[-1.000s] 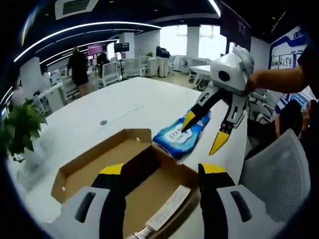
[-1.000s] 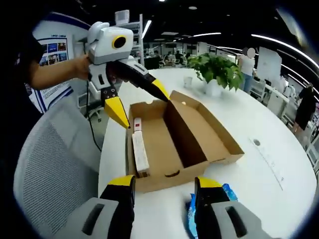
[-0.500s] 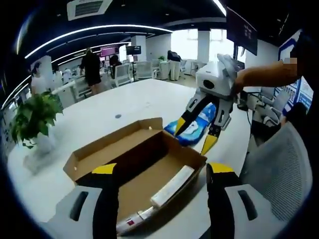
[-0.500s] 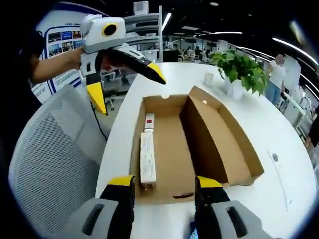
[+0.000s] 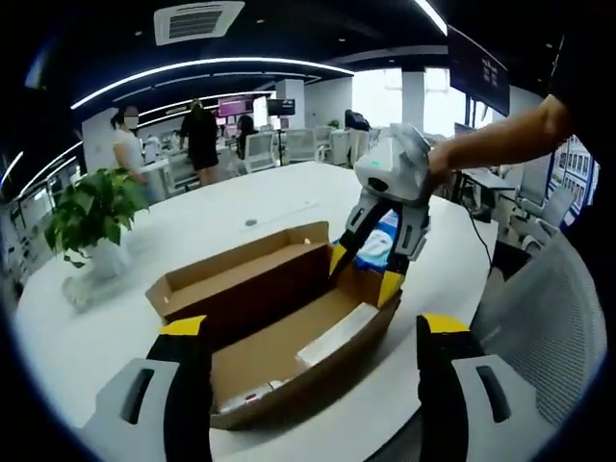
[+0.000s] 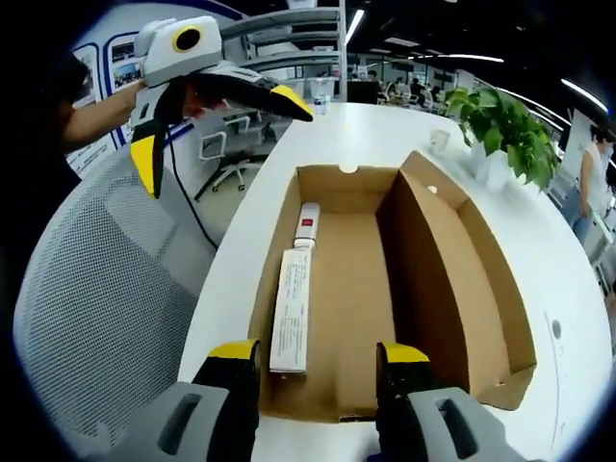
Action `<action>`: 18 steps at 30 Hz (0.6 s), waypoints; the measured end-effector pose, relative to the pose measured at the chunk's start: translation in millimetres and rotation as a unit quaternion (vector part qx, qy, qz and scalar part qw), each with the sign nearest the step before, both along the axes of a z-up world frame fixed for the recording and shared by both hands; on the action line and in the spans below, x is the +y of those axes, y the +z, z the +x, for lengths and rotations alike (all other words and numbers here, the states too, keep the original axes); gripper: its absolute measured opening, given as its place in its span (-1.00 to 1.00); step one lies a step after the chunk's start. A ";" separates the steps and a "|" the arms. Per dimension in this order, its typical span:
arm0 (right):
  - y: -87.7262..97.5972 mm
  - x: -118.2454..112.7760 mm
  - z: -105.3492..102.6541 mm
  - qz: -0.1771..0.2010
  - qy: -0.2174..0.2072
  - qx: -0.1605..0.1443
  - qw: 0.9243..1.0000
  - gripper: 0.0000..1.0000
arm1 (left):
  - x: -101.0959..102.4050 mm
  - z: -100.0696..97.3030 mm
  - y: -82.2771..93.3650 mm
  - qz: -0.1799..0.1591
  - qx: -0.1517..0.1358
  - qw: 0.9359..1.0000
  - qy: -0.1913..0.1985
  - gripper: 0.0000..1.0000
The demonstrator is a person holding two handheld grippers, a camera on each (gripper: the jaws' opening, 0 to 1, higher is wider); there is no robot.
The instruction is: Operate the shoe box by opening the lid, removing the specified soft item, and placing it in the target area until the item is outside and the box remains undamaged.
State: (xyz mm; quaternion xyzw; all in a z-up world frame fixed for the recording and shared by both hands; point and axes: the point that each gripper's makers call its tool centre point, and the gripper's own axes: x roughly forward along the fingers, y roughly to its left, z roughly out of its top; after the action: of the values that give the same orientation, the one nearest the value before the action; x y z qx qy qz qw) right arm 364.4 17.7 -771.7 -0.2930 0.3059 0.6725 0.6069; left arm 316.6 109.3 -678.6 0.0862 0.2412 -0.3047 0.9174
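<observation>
Up front in the left gripper view, my left gripper (image 5: 306,342) rises released, its jaws apart around the near end of the open shoe box (image 5: 260,322) on the white table (image 5: 192,231). Across the box my right gripper (image 5: 366,268) hangs released too. Just behind it lies the blue soft pack (image 5: 383,237), on the table outside the box. I judge it light, squashy and slick-skinned, so I would pinch an edge of its wrapper.

Next, in the right gripper view, my right gripper (image 6: 316,354) frames the cardboard box (image 6: 346,289), lid folded open. A long white carton (image 6: 292,308) lies inside. My left gripper (image 6: 214,130) hovers over a mesh chair (image 6: 96,318).
</observation>
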 end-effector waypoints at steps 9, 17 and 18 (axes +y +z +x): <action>-13.6 5.8 -2.2 -0.014 0.011 0.015 1.000 -0.10 | 10.0 -17.7 0.9 -0.020 -0.016 0.999 0.032 0.99; -25.0 10.5 -4.0 -0.029 0.022 0.006 0.999 -0.18 | 23.4 -23.1 -11.1 -0.014 -0.015 0.997 0.068 0.95; -25.9 10.9 -5.3 -0.030 0.024 0.004 0.999 -0.22 | 24.2 -23.3 -12.6 -0.009 -0.014 0.997 0.070 0.94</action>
State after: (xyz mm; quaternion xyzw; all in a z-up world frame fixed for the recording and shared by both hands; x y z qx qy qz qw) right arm 359.0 28.7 -797.6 -0.3161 0.3214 0.6782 0.5804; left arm 293.3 133.5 -691.2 0.0653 0.2313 -0.2409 0.9403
